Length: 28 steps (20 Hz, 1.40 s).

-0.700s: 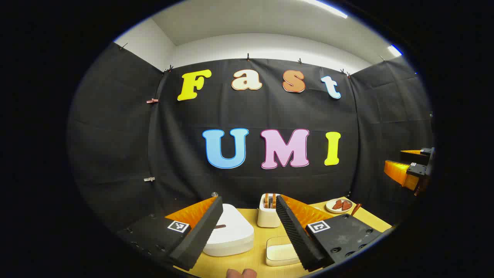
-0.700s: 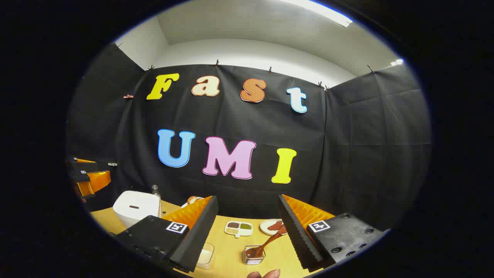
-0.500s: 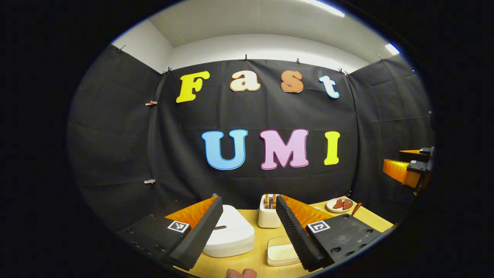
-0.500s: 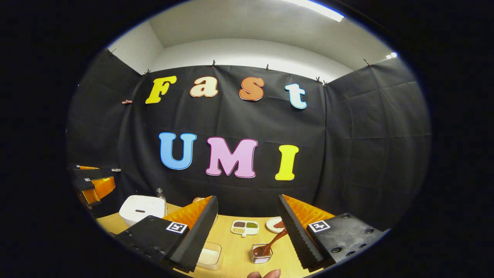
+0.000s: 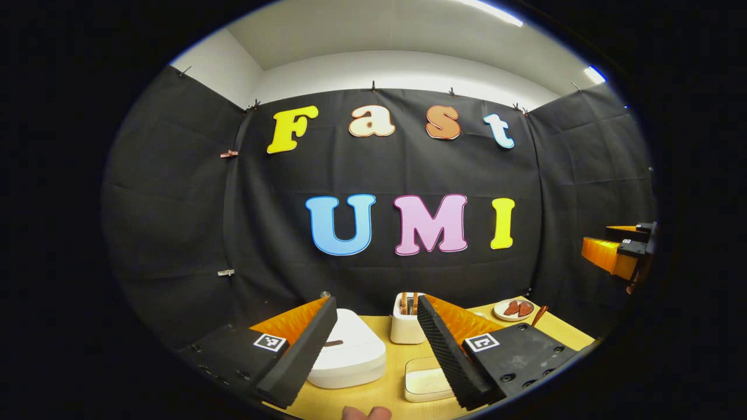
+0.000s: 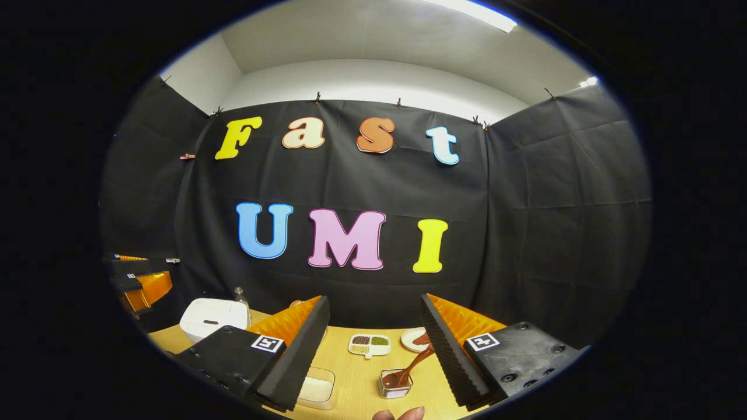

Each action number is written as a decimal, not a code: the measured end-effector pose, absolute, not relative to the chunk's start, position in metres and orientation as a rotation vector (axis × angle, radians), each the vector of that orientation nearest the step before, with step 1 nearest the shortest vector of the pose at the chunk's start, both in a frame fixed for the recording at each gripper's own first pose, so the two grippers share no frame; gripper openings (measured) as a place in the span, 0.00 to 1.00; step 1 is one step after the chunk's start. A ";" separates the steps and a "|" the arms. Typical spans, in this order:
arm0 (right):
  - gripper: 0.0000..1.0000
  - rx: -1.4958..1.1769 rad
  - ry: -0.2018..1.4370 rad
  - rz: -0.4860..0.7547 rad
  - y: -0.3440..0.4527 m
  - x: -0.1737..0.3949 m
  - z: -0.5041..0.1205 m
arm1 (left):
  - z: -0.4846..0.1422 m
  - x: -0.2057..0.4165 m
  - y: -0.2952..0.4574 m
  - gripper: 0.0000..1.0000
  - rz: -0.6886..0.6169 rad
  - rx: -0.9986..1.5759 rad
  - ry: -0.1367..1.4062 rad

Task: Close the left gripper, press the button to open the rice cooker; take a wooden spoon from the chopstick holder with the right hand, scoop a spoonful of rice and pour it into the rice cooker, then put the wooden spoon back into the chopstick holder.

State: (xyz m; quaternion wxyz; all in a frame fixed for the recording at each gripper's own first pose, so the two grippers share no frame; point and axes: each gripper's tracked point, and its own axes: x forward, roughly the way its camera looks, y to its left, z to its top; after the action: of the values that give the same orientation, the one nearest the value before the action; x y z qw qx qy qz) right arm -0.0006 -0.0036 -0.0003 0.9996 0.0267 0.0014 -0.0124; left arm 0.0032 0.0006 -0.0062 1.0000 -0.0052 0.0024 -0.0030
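rice cooker (image 5: 349,350) white | chopstick holder (image 5: 405,326) cream | table (image 6: 350,385) light wood-grain | wooden spoon (image 6: 408,368) brown

Smooth white plastic rice cooker (image 5: 348,352), a bit shiny. Pale wood bench (image 6: 356,385), matt. Dark wooden spoon (image 6: 408,368). Clear see-through box (image 6: 316,387).

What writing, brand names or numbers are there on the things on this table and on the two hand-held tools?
No words or numbers can be read.
left gripper: square black-and-white markers, a pattern and not text.
right gripper: the same kind of markers, no text.
rice cooker: plain white lid with no writing to be seen.
chopstick holder: plain, no print to be seen.
divided dish: too small to tell.
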 end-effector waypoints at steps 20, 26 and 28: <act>0.97 -0.010 0.006 -0.046 -0.004 -0.004 -0.003 | -0.039 0.051 0.049 0.07 -0.108 -0.006 0.078; 0.98 -0.037 0.048 -0.083 -0.023 -0.019 -0.015 | -0.113 0.122 0.095 0.07 -0.154 -0.196 0.330; 0.97 -0.013 0.089 -0.079 -0.023 -0.021 -0.023 | -0.141 0.140 0.102 0.07 -0.158 -0.233 0.411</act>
State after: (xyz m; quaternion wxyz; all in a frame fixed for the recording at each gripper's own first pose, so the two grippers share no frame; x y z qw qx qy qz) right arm -0.0206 -0.0232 -0.0230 0.9982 -0.0063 0.0445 -0.0396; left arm 0.1397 0.1019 -0.1413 0.9692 -0.1154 0.2033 -0.0780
